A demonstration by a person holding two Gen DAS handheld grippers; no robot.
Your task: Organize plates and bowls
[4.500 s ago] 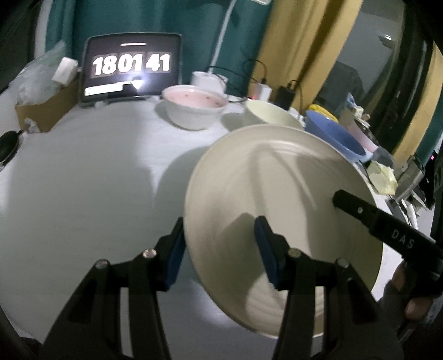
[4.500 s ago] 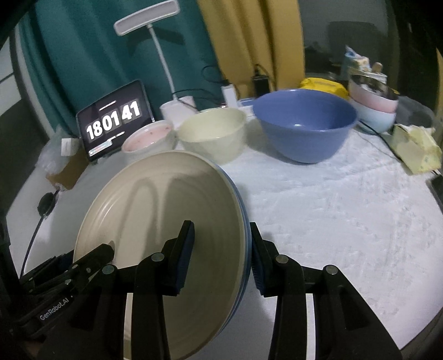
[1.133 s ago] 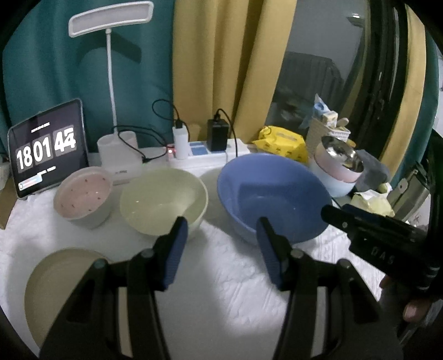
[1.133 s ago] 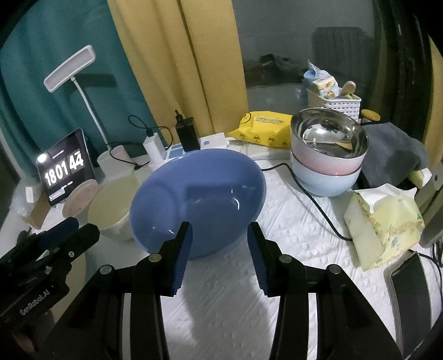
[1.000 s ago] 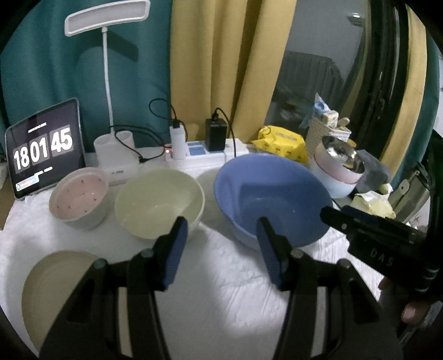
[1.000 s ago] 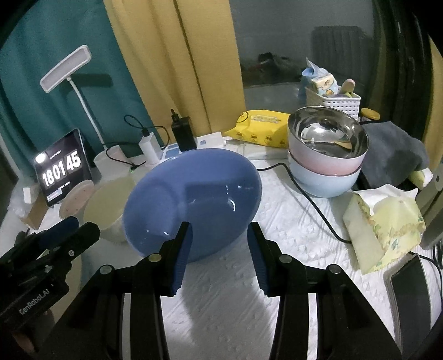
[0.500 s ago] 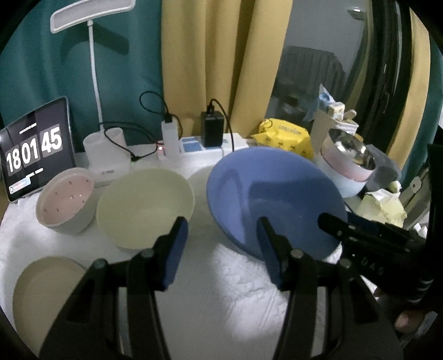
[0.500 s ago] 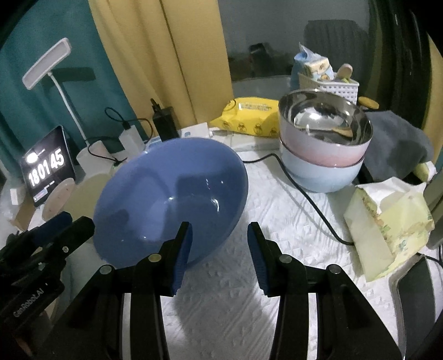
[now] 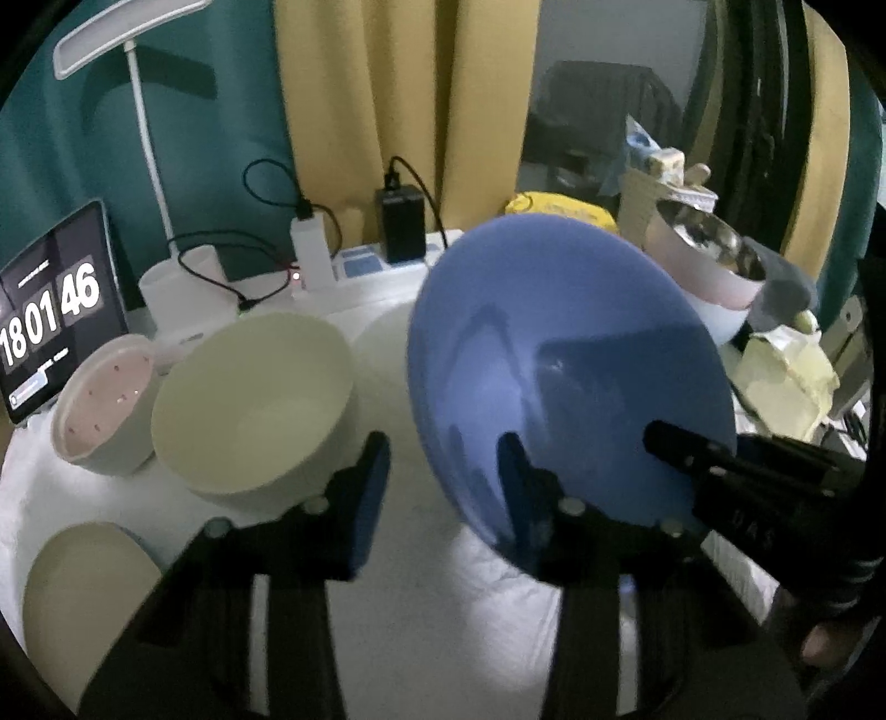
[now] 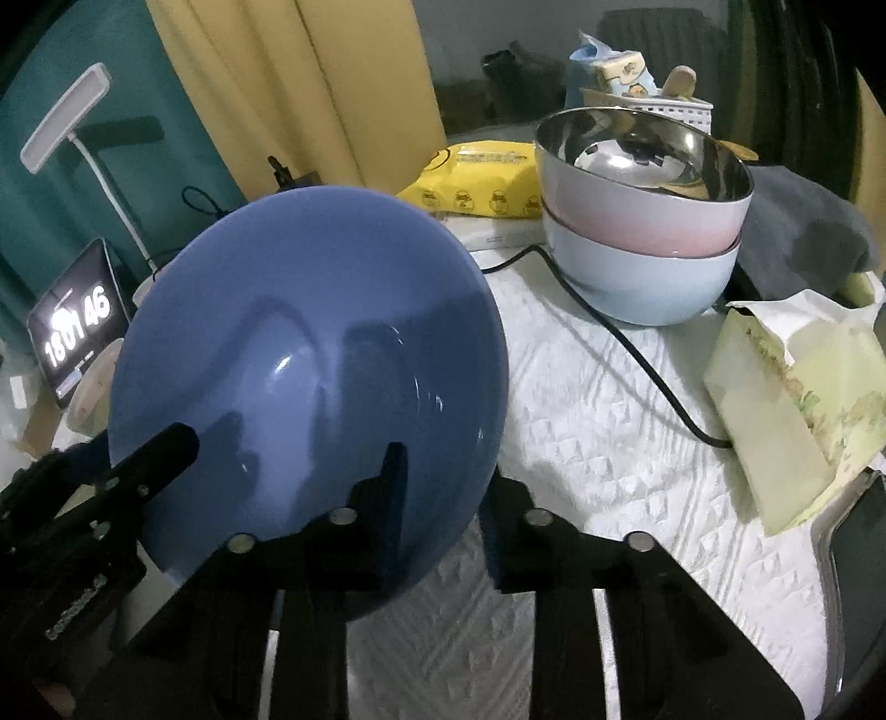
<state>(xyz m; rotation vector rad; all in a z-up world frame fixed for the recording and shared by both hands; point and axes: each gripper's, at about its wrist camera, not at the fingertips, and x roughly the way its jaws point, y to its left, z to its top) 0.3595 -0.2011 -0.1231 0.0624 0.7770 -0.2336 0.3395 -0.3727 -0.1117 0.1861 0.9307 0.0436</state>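
Far to your left a clock screen (image 9: 52, 321) stands at the back of the white table (image 9: 421, 598). In front of it sits a small pink bowl (image 9: 105, 407) with only a few dark specks inside. Just beside it is a bigger cream bowl (image 9: 252, 407) with nothing in it. Near the front left corner lies a cream plate (image 9: 83, 598). A white lamp (image 9: 130, 33) and some chargers with wires (image 9: 310, 255) stand along the back.

In the middle is the big blue bowl (image 10: 310, 382). It has nothing in it and is tipped up on its side, open face toward you, bottom rim by the table.

Your left gripper (image 9: 443, 482) has the bowl's left rim between its fingers. The jaws are closing, but you can still see a gap on the outer side, so they do not pinch yet.

Your right gripper (image 10: 443, 487) has the bowl's right rim between its fingers. These jaws are closing too. One finger is inside the bowl and one is behind the wall; whether they press it I cannot tell.

To the right a black cable (image 10: 637, 354) runs across the table. Behind it stands a stack of bowls (image 10: 642, 221): light blue at the bottom, pink on top, shiny metal inside. A yellow packet (image 10: 476, 183) lies at the back, and a pale tissue pack (image 10: 797, 404) sits far right.
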